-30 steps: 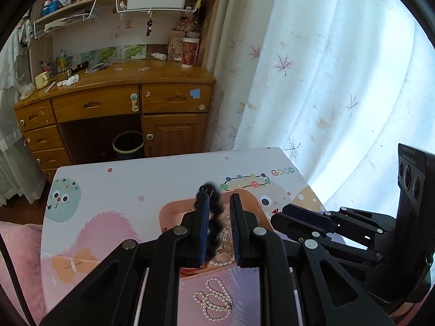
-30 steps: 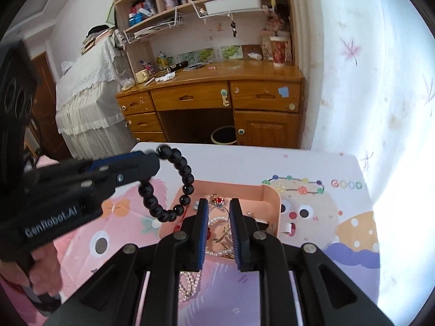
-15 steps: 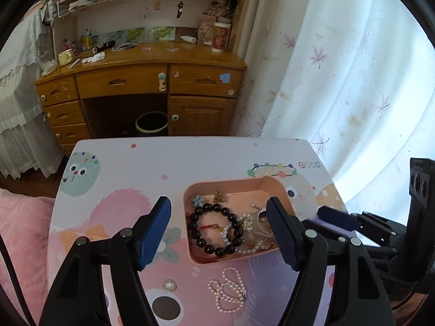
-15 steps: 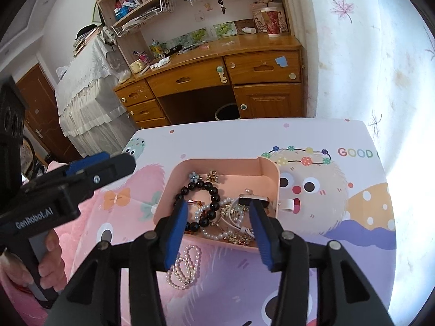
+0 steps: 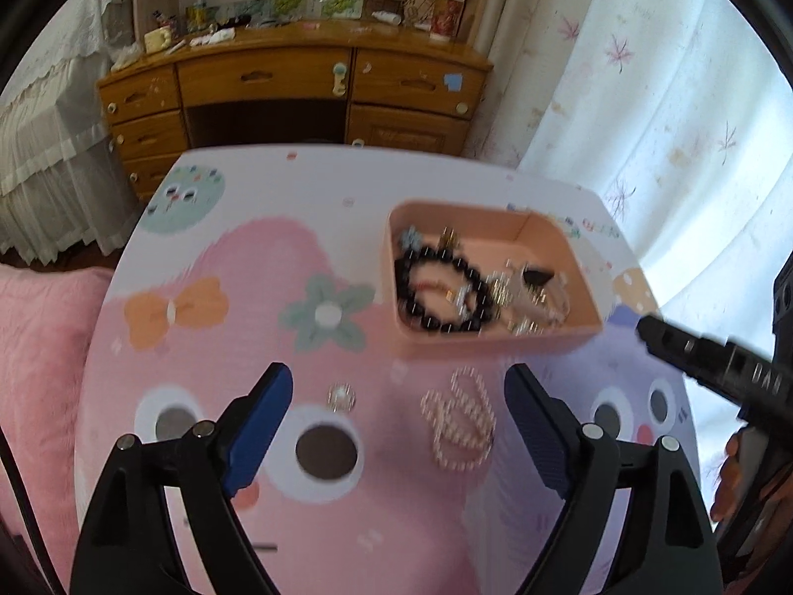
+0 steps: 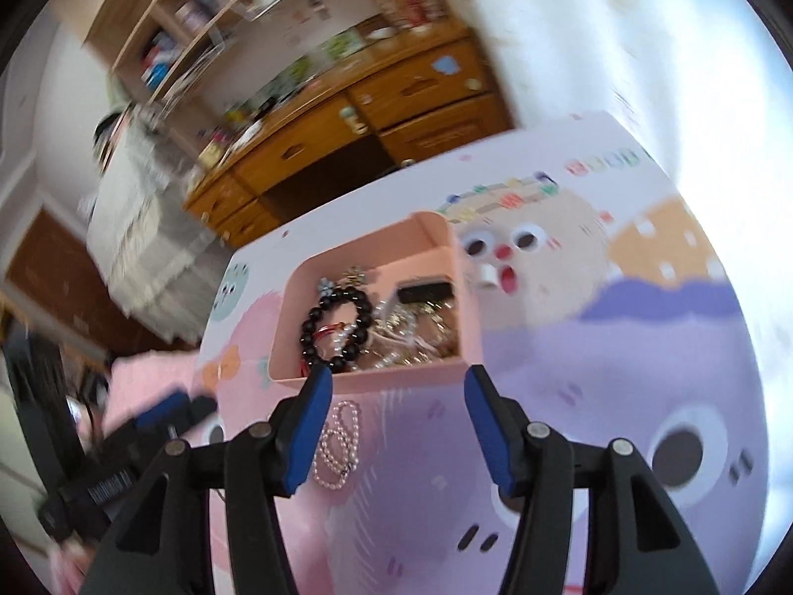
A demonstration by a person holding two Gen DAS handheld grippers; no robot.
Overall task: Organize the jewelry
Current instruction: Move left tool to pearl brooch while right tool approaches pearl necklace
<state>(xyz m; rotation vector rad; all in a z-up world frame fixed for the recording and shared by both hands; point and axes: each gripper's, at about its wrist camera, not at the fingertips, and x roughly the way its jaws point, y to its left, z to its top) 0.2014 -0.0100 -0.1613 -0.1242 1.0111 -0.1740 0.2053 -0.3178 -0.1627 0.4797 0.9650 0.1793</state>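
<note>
The black round-bead bracelet [image 5: 442, 297], a second ago pinched in the left gripper [image 5: 399, 414] above the box, now lies inside the shallow pink plastic tray [image 5: 495, 338], on its left side, next to a tangle of silver and pearl pieces [image 5: 526, 297]. Both grippers have dropped lower over the table since then. Left gripper jaws are opening, already wide, nothing between the blue pads [image 5: 257, 426]; under them on the cartoon-print pink and purple tablecloth [image 5: 238, 258] sit a small round silver ring or stud [image 5: 341, 395], blurred, and a looped white pearl strand [image 5: 461, 419], both just in front of the tray. Right gripper [image 6: 394, 396] jaws are opening too, about half spread, empty, tips over the tray's near wall; the pearl strand [image 6: 338, 446] lies just beside its left pad. Right-view frame is tilted and motion-blurred. Wooden desk with drawers [image 5: 297, 89] stands behind the table, white leaf-print curtain [image 5: 644, 99] to the right.
</note>
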